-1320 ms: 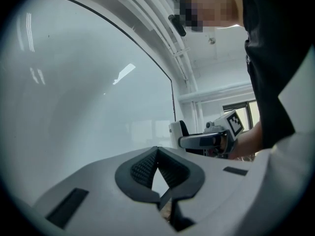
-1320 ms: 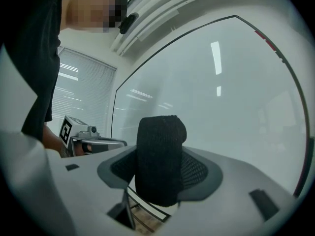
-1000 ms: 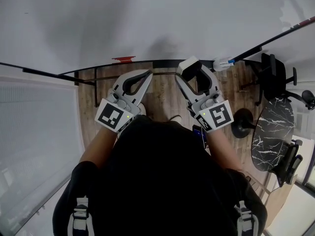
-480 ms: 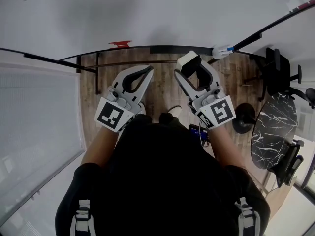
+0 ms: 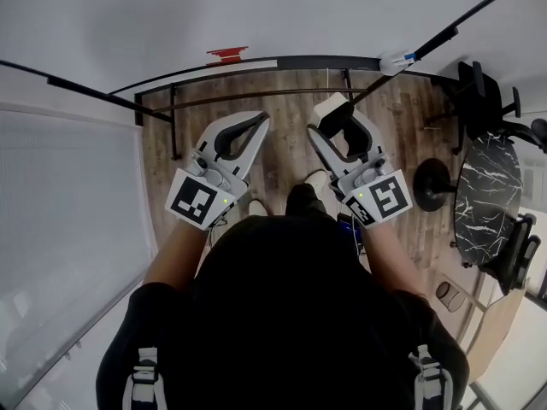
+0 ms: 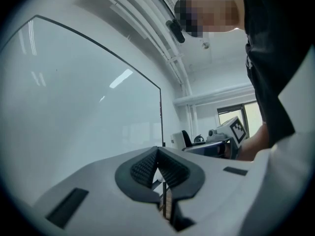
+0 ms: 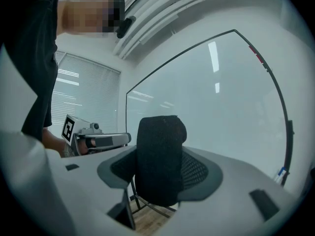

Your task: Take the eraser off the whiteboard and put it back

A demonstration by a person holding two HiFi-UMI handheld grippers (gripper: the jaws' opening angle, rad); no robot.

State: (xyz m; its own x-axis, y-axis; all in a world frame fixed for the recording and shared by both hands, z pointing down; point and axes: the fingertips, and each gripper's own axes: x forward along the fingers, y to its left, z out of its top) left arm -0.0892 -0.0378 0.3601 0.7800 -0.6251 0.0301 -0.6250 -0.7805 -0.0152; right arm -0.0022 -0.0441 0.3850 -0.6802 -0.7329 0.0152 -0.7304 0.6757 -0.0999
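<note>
One eraser point(image 7: 160, 161) sits squeezed between the jaws of the right gripper point(image 5: 333, 120), right of middle. The left gripper point(image 5: 257, 126), beside it, is pinched closed and empty. The whiteboard point(image 5: 256, 11) fills the top.

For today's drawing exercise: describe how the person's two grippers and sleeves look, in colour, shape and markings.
The left gripper and right gripper are pale grey plastic with curved jaws lined by black textured pads. Each carries a white cube of black square markers and a small green light. The person wears a black short-sleeved top.
</note>
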